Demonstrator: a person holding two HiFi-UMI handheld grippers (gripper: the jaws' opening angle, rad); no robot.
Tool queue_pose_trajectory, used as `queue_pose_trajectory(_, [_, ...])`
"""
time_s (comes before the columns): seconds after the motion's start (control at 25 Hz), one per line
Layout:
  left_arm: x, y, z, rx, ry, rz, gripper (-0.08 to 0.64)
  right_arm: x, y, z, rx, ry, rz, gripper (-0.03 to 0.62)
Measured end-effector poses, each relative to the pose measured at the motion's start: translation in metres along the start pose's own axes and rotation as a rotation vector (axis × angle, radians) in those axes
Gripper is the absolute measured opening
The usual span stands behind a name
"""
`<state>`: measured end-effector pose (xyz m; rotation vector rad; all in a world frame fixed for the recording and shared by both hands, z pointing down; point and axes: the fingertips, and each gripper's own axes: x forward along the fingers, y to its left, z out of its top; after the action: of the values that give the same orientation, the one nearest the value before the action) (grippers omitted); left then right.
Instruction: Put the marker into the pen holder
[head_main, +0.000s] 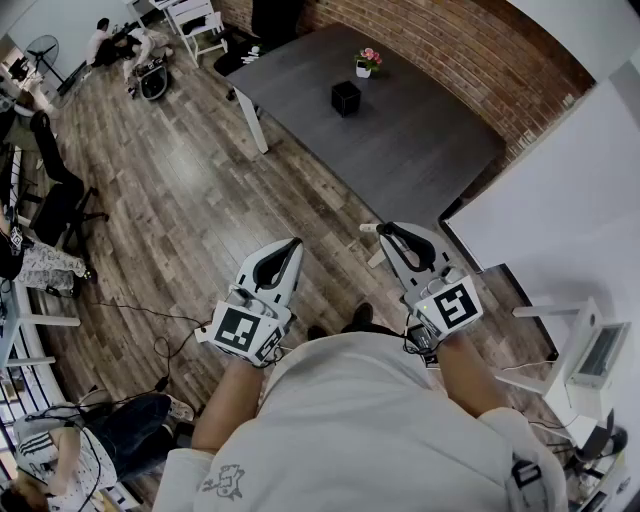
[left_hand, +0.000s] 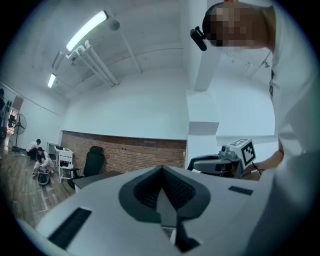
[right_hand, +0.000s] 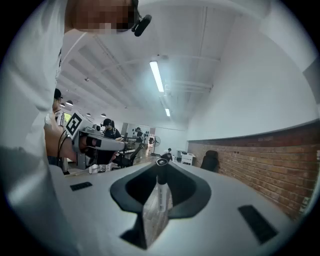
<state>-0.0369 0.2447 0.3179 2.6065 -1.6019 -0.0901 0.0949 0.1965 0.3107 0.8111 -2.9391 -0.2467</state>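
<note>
My right gripper (right_hand: 161, 166) is shut on a white marker (right_hand: 159, 194) with a dark cap, which stands up between the jaws. In the head view this gripper (head_main: 386, 233) hangs over the wooden floor, short of the dark grey table (head_main: 420, 140). The pen holder (head_main: 346, 98), a small black cube, stands on that table's far part, well away from both grippers. My left gripper (head_main: 291, 246) hangs beside the right one over the floor. Its jaws (left_hand: 161, 170) meet with nothing between them.
A small pot of pink flowers (head_main: 367, 62) stands behind the pen holder. A brick wall (head_main: 440, 50) runs along the table's far side. White surfaces (head_main: 560, 230) lie at the right, and white chairs (head_main: 200, 25) and seated people (head_main: 110, 40) at the far left.
</note>
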Motion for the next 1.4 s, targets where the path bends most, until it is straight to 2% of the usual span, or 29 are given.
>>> queue_pose_trajectory(0.4, [-0.025,0.017,-0.001,-0.007,-0.01,0.008,0.011,0.01,0.017,0.003,-0.006,0.018,-0.008,0.072])
queue_pose_trajectory(0.68, [-0.012,0.034,-0.007,-0.032,0.006,0.019,0.011,0.021,0.003,-0.002,-0.007,0.021,-0.019,0.074])
queue_pose_trajectory(1.04, [0.044,0.062,-0.018,-0.031,0.038,0.045,0.011,0.059,-0.054,-0.021,0.018,0.006,0.006,0.072])
queue_pose_trajectory(1.4, [0.143,0.11,-0.021,-0.042,0.055,0.088,0.011,0.125,-0.138,-0.039,0.048,-0.003,0.089,0.072])
